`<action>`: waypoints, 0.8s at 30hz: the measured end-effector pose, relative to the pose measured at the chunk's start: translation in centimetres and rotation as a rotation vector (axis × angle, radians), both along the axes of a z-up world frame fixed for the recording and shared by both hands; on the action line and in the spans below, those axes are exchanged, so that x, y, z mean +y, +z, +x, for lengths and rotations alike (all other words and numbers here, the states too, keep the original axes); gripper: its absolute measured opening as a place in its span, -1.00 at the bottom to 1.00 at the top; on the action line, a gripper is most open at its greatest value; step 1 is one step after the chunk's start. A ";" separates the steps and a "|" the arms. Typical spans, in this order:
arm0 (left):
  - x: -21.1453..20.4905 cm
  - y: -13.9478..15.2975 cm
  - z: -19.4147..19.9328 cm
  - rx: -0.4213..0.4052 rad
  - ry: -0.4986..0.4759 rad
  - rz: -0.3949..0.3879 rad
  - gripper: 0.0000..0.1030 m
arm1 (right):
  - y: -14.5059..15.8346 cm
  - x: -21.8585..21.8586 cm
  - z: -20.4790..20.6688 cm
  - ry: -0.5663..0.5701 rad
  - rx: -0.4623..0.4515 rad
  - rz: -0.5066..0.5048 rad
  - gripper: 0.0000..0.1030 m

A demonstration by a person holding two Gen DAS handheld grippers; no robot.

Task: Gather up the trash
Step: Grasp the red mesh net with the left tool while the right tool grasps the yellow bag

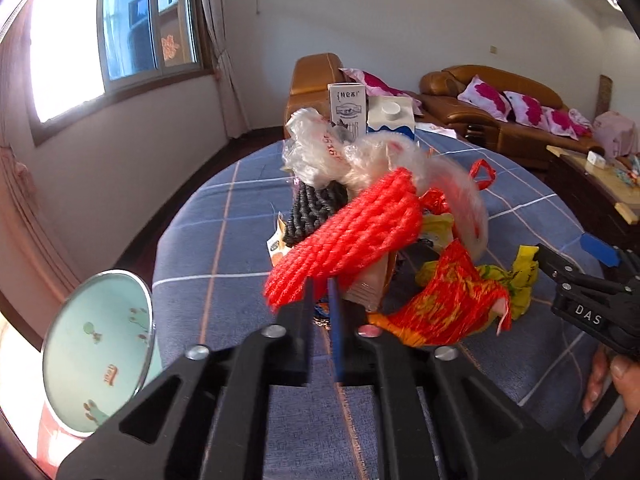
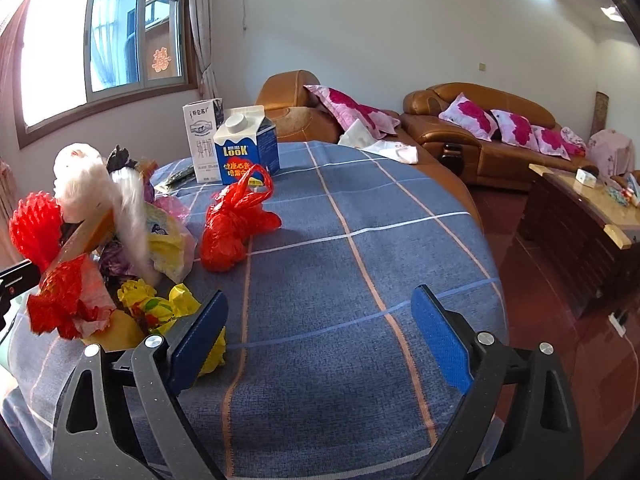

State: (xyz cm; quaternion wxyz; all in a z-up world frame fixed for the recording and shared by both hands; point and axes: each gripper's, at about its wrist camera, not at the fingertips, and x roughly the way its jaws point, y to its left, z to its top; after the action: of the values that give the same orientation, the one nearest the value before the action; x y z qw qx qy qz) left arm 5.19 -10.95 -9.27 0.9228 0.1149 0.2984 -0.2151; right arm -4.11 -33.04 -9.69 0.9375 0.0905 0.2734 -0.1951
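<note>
The left gripper (image 1: 322, 300) pinches the red net (image 1: 344, 236) at its tips — a thin hold that may slip. The right gripper (image 2: 320, 328) gapes wide, empty; the trash pile (image 2: 120, 248) sits left of it.

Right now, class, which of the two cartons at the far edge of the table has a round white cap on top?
The blue carton; the taller white carton beside it shows no cap.
</note>
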 end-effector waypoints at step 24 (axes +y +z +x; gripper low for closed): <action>5.1 0.5 0.4 -0.018 0.181 0.004 0.48 | 2.6 0.7 -1.3 0.065 -0.098 0.064 0.57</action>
State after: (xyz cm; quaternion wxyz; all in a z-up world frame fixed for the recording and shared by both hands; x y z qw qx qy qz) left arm 5.63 -5.85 -8.77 0.9408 0.0915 0.2996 -0.1293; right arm -5.44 -32.37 -7.07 0.9523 0.1209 0.2359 -0.1513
